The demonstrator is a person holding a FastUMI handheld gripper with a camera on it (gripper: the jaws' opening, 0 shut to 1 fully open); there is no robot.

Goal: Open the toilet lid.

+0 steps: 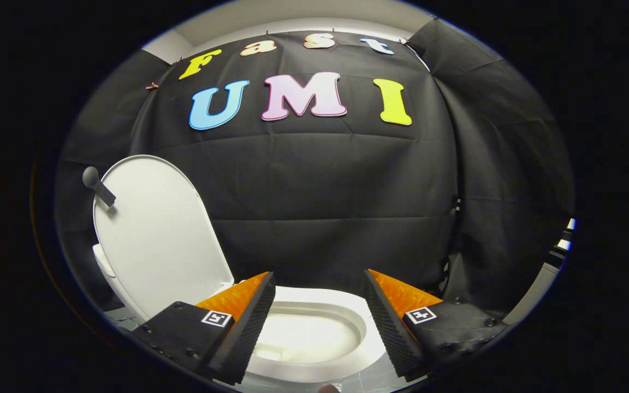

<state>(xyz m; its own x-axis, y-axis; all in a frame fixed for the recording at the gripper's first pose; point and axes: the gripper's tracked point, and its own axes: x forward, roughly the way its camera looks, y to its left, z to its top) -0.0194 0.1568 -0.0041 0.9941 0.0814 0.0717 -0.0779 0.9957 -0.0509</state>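
Note:
The white toilet lid [156,234] stands raised, nearly upright, to the left of and beyond my fingers. A grey knob handle [98,186] sticks out from its upper left edge. The white seat and bowl [314,333] lie between and just below my fingers, with the bowl's opening showing in the gap. My gripper [320,286] is open, its fingers spread wide apart with nothing held between them and no contact with the lid.
Black cloth walls [325,207] close in the booth behind and to the right of the toilet. A pale post or frame edge [544,278] runs along the far right. A strip of grey floor [385,379] shows beneath the bowl.

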